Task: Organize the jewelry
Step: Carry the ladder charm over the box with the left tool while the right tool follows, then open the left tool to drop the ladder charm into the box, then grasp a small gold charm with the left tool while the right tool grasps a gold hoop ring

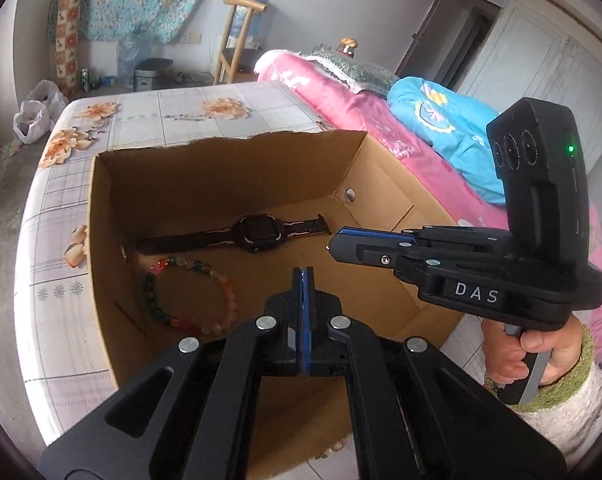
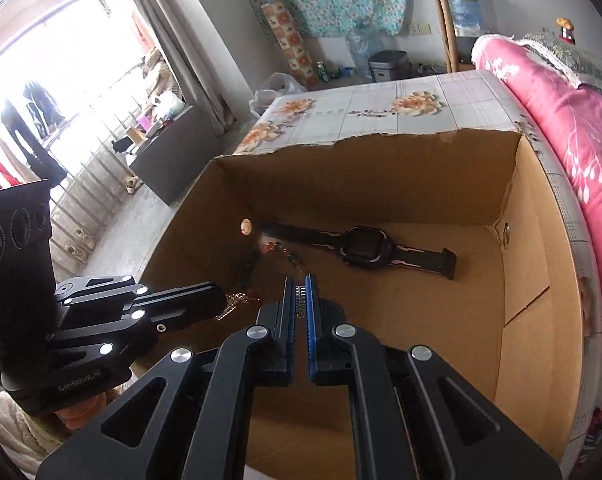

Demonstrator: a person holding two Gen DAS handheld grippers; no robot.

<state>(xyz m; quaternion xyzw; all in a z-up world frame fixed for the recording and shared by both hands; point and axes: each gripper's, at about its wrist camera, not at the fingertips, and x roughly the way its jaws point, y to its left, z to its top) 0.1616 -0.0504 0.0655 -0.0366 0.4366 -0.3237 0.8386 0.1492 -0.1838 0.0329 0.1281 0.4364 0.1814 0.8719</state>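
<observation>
left gripper (image 1: 303,280) fingers closed on gold chain (image 2: 233,306) | right gripper (image 2: 301,286) fingers pinching its other end | hovering over cardboard box (image 2: 533,240); watch (image 2: 365,246), bead bracelet (image 1: 189,296) inside (far-left corner) | lower chain straight onto bare floor, release together

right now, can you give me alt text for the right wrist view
Two black grippers, right and left, hang over an open cardboard box, each pinching a thin gold chain. On the box floor lie a dark watch and a partly hidden bead bracelet.
</observation>
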